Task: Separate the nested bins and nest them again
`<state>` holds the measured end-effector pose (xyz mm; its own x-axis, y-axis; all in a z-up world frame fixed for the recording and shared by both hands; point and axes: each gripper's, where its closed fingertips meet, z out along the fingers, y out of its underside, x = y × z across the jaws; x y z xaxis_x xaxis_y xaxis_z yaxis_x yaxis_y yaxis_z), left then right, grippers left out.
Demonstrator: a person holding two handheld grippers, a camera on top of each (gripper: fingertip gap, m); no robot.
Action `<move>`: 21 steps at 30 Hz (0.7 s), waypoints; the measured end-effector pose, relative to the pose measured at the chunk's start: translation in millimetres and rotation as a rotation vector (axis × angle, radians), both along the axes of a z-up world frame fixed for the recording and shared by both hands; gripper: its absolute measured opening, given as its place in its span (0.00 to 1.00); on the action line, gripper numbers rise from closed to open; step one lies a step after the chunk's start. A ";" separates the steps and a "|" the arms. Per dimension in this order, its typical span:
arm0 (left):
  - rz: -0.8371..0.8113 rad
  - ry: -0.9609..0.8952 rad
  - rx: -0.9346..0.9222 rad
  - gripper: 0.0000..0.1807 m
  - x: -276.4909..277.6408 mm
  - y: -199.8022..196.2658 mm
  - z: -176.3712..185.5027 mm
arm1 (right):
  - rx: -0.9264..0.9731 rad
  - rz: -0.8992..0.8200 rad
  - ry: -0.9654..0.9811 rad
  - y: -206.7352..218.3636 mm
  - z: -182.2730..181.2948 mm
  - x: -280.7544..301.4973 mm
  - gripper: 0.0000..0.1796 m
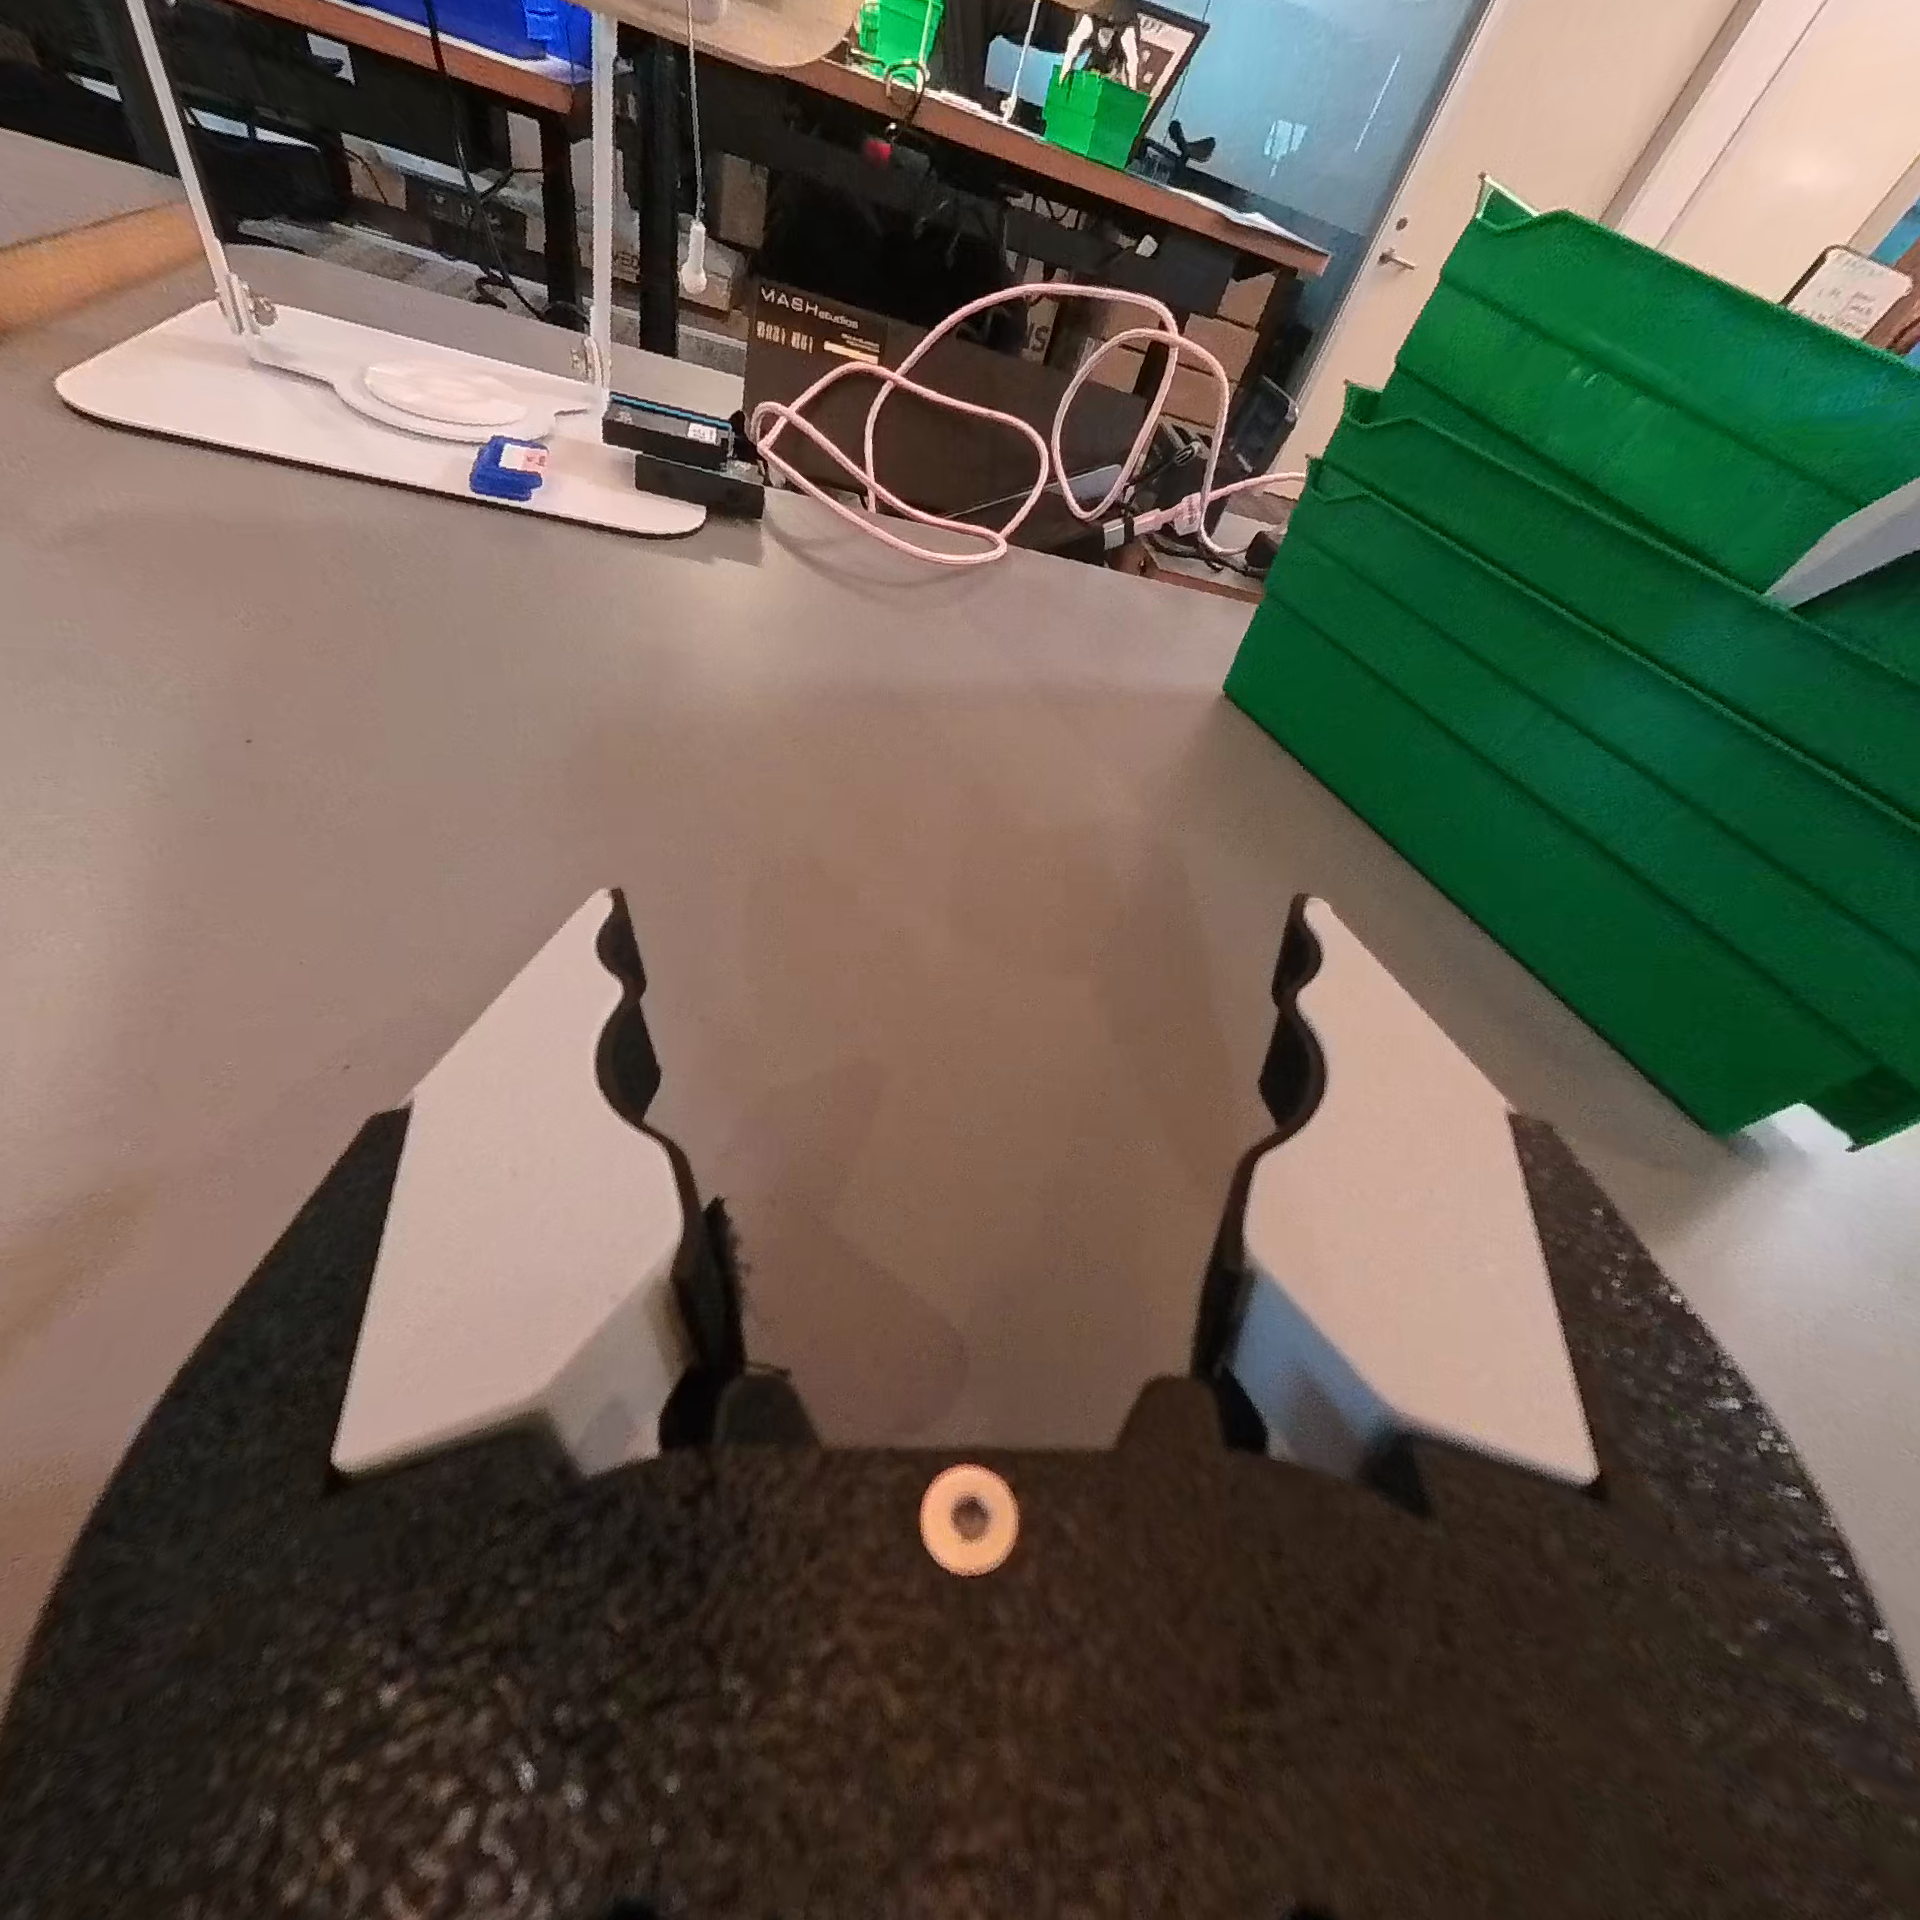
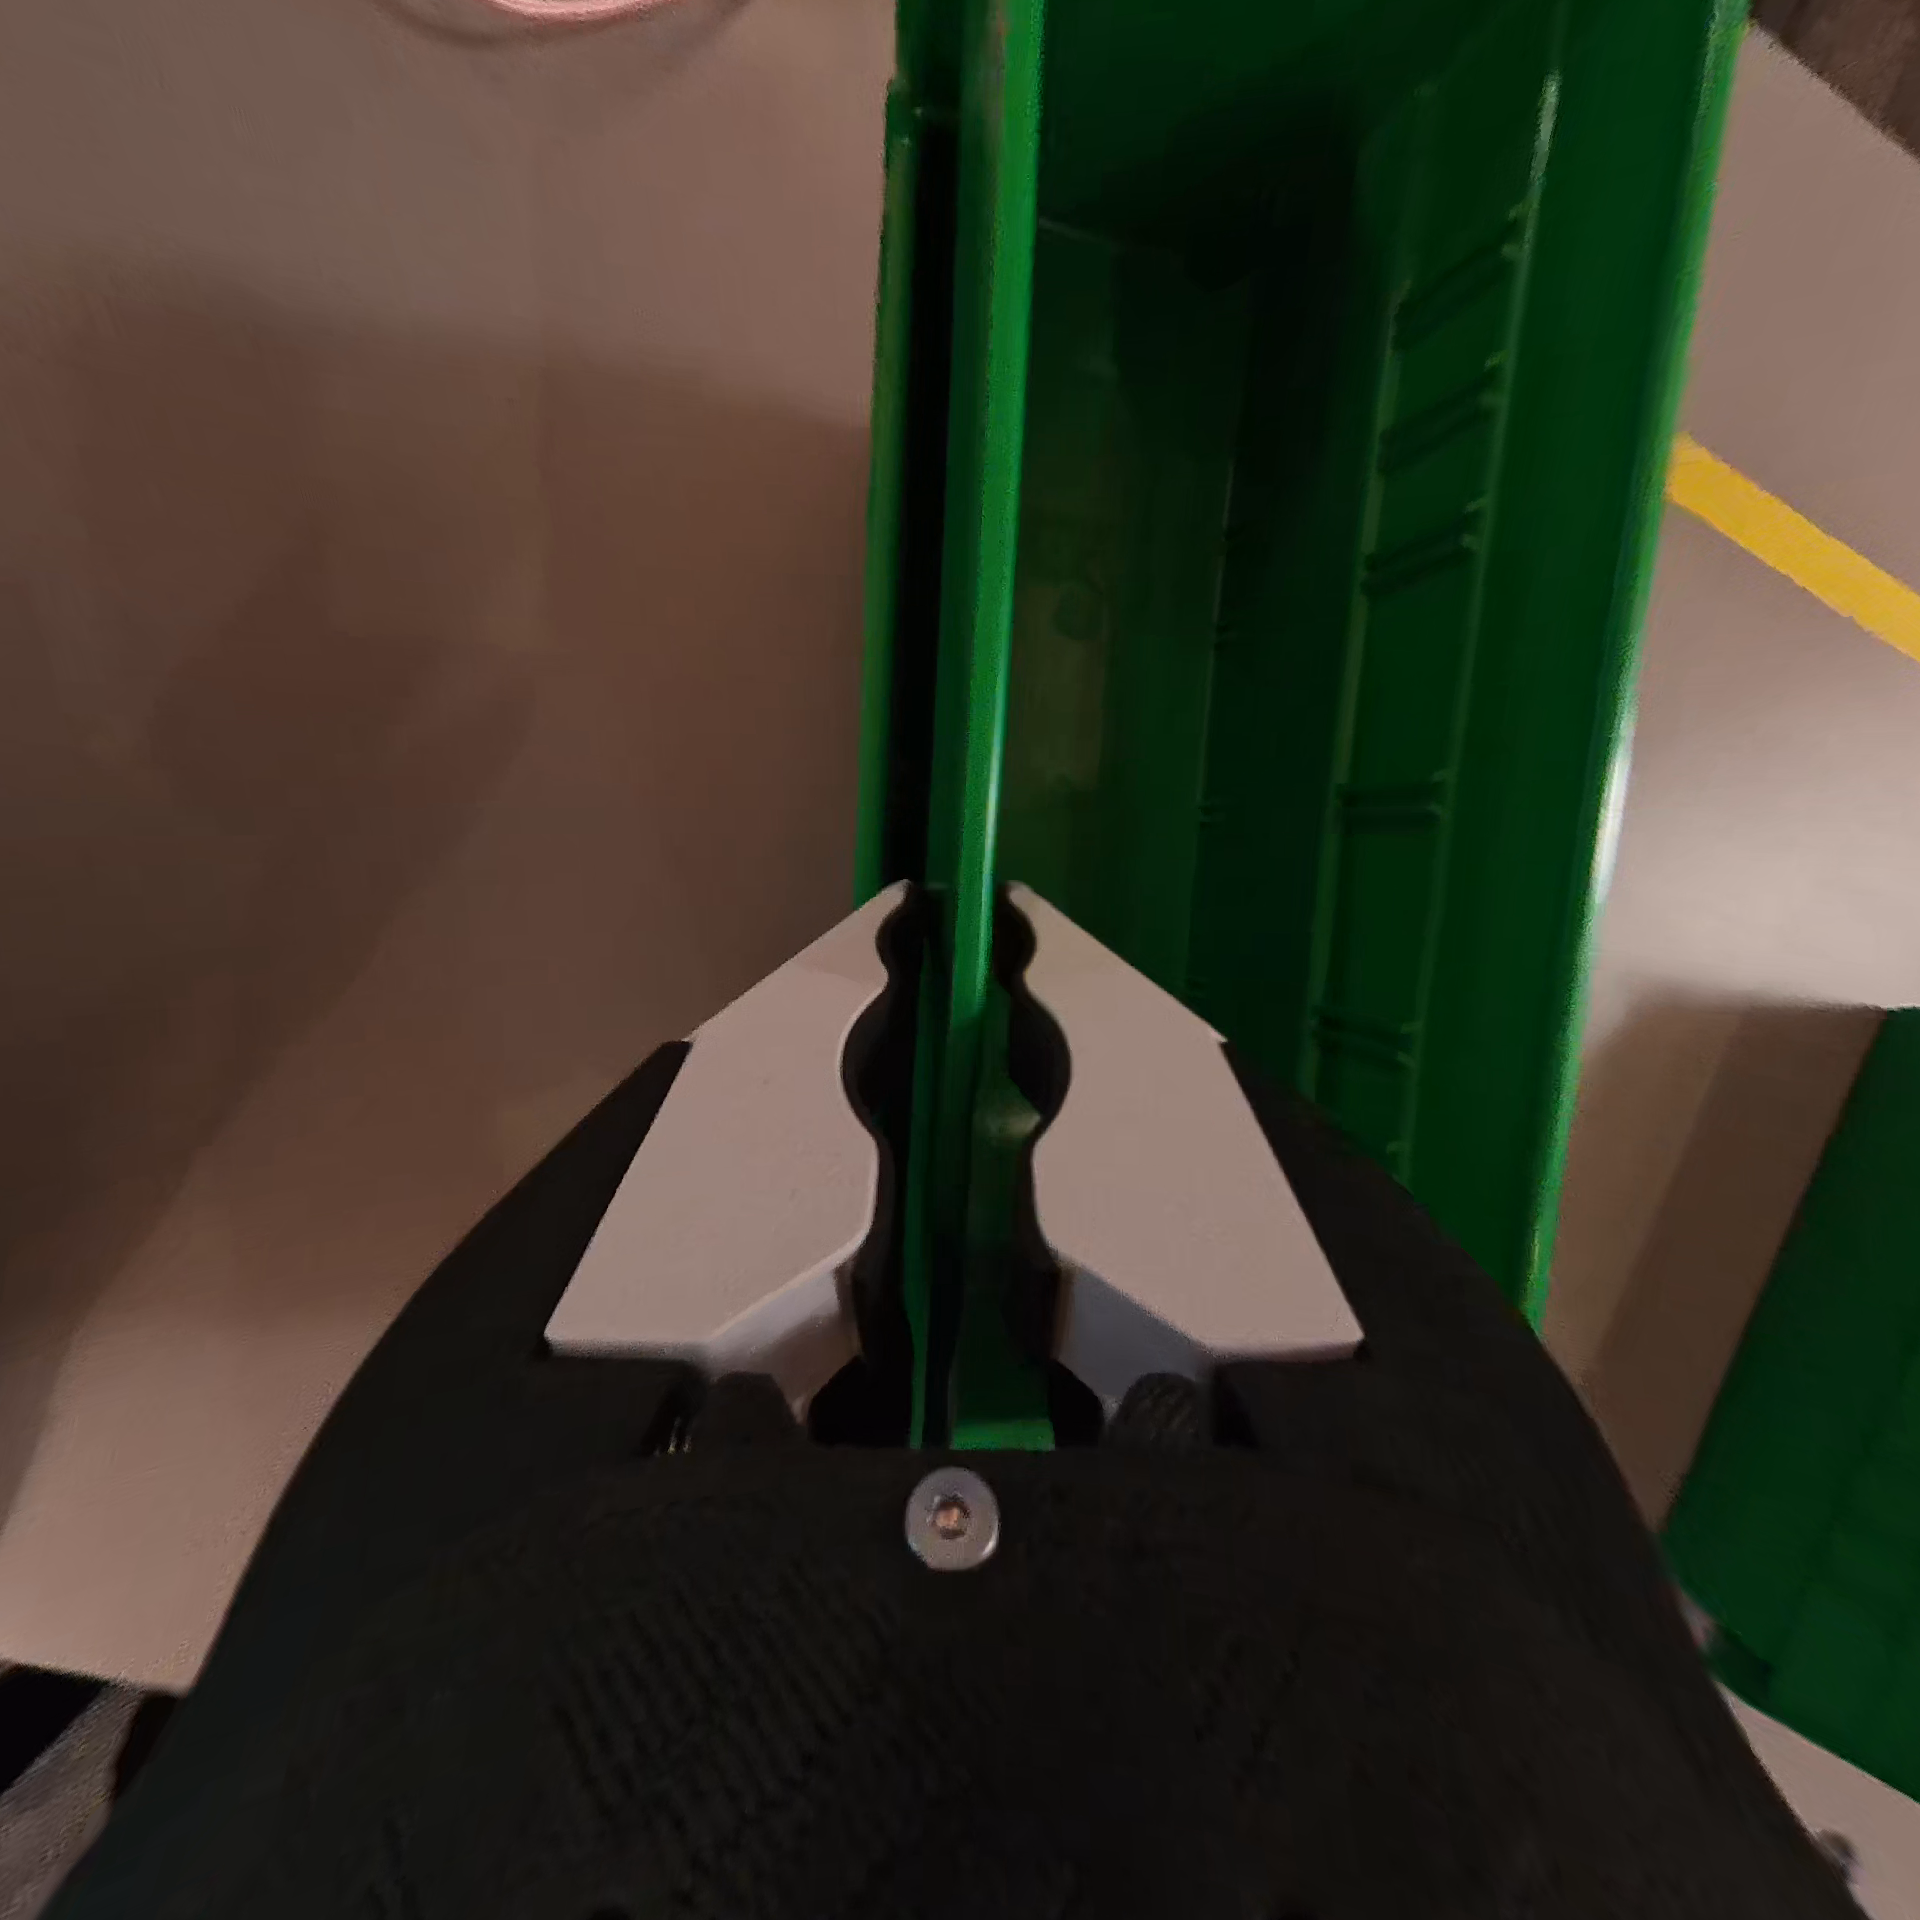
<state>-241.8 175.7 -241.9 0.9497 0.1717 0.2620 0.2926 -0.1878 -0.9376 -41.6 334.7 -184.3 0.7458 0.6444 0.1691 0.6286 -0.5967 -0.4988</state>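
Hovering low over the grey table (image 1: 520,727), the left tongs (image 1: 956,914) stood wide apart with nothing between their wavy black pads, only bare tabletop showing in the gap. Far off to their left a white flat stand base (image 1: 260,405) lay on the table, with a small blue case (image 1: 507,468) and two small black boxes (image 1: 681,447) at its near edge. Right of those, a pink cable (image 1: 935,457) looped along the table's far edge. Farther right, the stack of nested green bins (image 1: 1579,748) sat on the table, well apart from the left tongs; the top bin (image 1: 1662,395) was raised and tilted above the others, and a grey finger of the right tongs (image 1: 1849,551) showed against its side.

In the right wrist view, the right tongs (image 2: 958,904) were closed nearly all the way on the green side wall (image 2: 977,623) of the top bin (image 2: 1299,623), the thin rim running straight out between both pads. Right of that wall the bin's open, ribbed inside showed, then a yellow stripe (image 2: 1787,540) farther off, and another green bin (image 2: 1808,1403) at the right edge
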 end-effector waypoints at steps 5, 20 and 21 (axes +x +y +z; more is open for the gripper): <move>-0.003 -0.007 0.009 0.66 0.0 -0.4 1.1 | 0.206 0.088 0.123 2.4 34.1 -5.8 0.33; -0.004 -0.040 0.036 0.66 -1.9 -0.8 3.6 | 1.217 -0.064 0.360 -27.4 89.9 329.4 0.63; -0.002 -0.041 0.036 0.66 -2.3 -0.9 3.6 | 1.196 -0.124 0.353 -22.4 73.1 359.2 0.70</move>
<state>-244.1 174.9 -238.3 0.9383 0.1595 0.3068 0.3307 -0.1546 -0.9310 317.6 312.3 -111.2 0.9142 0.1474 0.3775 0.3223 0.3001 -0.8978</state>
